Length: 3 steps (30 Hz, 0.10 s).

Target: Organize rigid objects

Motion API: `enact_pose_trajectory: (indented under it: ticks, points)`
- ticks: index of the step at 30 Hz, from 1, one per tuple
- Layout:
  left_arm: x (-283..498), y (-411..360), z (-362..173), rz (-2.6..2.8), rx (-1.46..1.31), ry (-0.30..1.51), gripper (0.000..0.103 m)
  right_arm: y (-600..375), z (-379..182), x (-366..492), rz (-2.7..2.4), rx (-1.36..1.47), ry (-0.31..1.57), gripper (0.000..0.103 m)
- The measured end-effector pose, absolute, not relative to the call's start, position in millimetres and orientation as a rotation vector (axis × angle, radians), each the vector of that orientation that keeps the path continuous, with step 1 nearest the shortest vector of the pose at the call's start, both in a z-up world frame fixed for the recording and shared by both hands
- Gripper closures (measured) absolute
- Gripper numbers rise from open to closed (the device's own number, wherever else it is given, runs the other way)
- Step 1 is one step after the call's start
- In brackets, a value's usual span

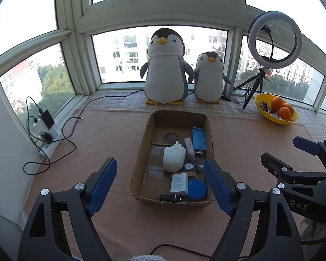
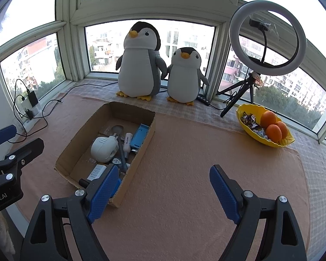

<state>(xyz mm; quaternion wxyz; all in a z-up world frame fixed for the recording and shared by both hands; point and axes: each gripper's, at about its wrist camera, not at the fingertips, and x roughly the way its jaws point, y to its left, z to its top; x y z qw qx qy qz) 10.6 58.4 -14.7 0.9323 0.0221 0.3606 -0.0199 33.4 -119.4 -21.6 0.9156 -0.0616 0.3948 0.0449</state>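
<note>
Peach tablecloth [image 1: 110, 130], cardboard box [image 1: 145, 134] apparently beyond gaping left hand-held gripper [image 1: 160, 187]

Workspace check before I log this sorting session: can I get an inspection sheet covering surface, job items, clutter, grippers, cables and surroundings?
Surface: peach cloth, flat.
Job's things: cardboard box holds white rounded device, white charger, blue round disc, blue case, small white tube.
Clutter: yellow bowl with oranges and sweets.
Grippers: left gripper and right gripper open, empty.
Cables: black cable loops from power strip.
Surroundings: two plush penguins, ring light, windows.
</note>
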Motion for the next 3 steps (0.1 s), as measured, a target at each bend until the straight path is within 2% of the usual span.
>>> enact_pose_trajectory:
  ticks: [3]
  points:
    - [10.8, 58.8, -15.2, -0.041, 0.045, 0.741, 0.021, -120.0, -22.6, 34.1, 0.089, -0.128, 0.815, 0.020]
